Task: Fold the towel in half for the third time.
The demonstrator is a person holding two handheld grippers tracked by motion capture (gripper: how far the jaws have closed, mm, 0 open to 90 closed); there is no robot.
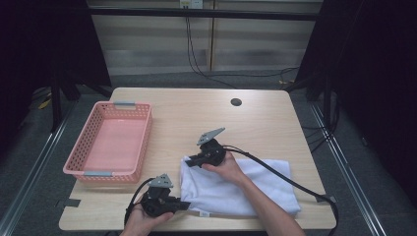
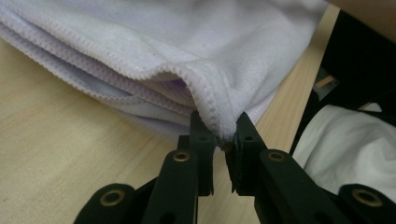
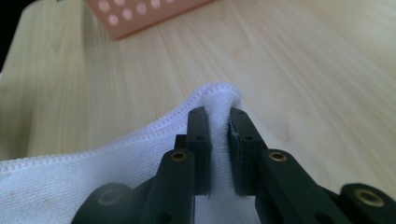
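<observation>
A white towel point(image 1: 246, 189) lies folded on the wooden table point(image 1: 265, 123), near its front edge. My left gripper point(image 1: 184, 205) is shut on the towel's near left corner; in the left gripper view the hemmed edge point(image 2: 212, 109) is pinched between the black jaws of the left gripper point(image 2: 219, 128). My right gripper point(image 1: 189, 160) is shut on the far left corner of the towel. In the right gripper view the towel's stitched corner point(image 3: 217, 100) is squeezed between the jaws of the right gripper point(image 3: 218, 116).
A pink plastic basket point(image 1: 142, 142) stands at the table's left side, its corner point(image 3: 140, 18) seen ahead in the right gripper view. A round cable hole point(image 1: 236, 102) sits near the far edge. Black cables point(image 1: 285, 177) trail from the grippers across the towel.
</observation>
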